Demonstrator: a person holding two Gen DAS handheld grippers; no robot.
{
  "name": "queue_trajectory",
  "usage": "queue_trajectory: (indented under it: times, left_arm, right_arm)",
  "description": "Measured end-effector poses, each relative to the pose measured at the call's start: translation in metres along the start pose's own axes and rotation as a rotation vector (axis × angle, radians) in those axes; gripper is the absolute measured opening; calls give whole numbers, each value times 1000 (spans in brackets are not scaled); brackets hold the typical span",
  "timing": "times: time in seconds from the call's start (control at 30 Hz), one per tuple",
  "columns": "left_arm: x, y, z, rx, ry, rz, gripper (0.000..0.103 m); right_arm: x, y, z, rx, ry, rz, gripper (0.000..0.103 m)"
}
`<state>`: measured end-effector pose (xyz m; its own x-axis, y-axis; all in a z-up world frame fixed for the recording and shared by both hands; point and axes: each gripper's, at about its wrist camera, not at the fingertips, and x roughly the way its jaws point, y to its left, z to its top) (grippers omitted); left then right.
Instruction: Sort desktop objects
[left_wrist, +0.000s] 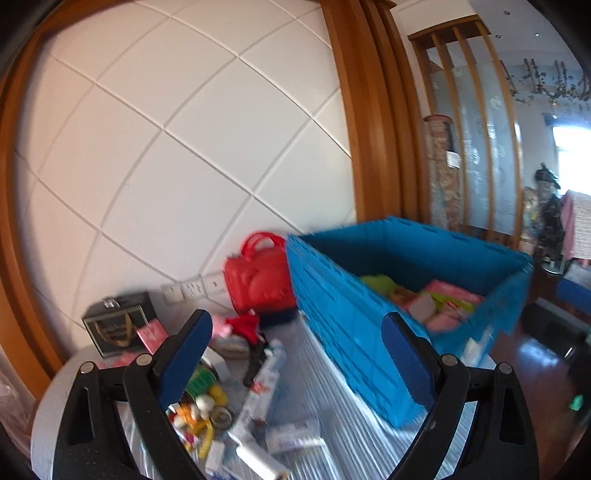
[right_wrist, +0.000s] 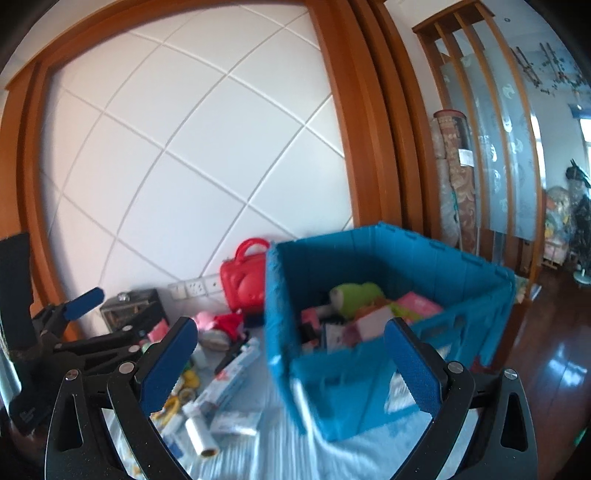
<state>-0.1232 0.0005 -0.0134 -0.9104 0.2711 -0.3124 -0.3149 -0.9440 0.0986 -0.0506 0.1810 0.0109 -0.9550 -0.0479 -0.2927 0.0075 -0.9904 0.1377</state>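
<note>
Leftmost, at seven o'clock of the blue crate (left_wrist: 347, 332), the clutter pile (left_wrist: 207, 402) lies just under the left gripper (left_wrist: 295, 354), jaws released and empty; rightward, the right gripper (right_wrist: 291, 362), likewise released, hangs before the crate, farther from the pile.

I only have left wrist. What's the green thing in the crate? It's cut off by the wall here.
Observer: From the right wrist it's a green plush toy lying against the blue crate's far wall.
Operator: Left gripper open? I see only its own fingers.
Observer: Right wrist shows the left gripper from the side, at the left edge, with nothing between its fingers.
Operator: And the right gripper?
Observer: The right gripper is open and empty, in front of the crate's near wall.
</note>
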Motion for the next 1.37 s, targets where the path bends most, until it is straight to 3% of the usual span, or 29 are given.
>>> queue_trajectory:
  times: [0.1,0.5,1.17,1.37]
  left_arm:
    - [-13,3,-11,10,26,-11,94]
    - [-63,5,-28,-79,63,49,94]
    - [-93,-25,-30,-52,60,92,94]
    - [-103,-21,-30,-57,34,155,94]
  right_arm:
    - [-13,15,-15,-41,41,-15,102]
    - [-56,24,-44,-86,53,13,102]
    - [-67,1,-48,-104,52,37,102]
    - [-68,5,-45,-118,47,63,102]
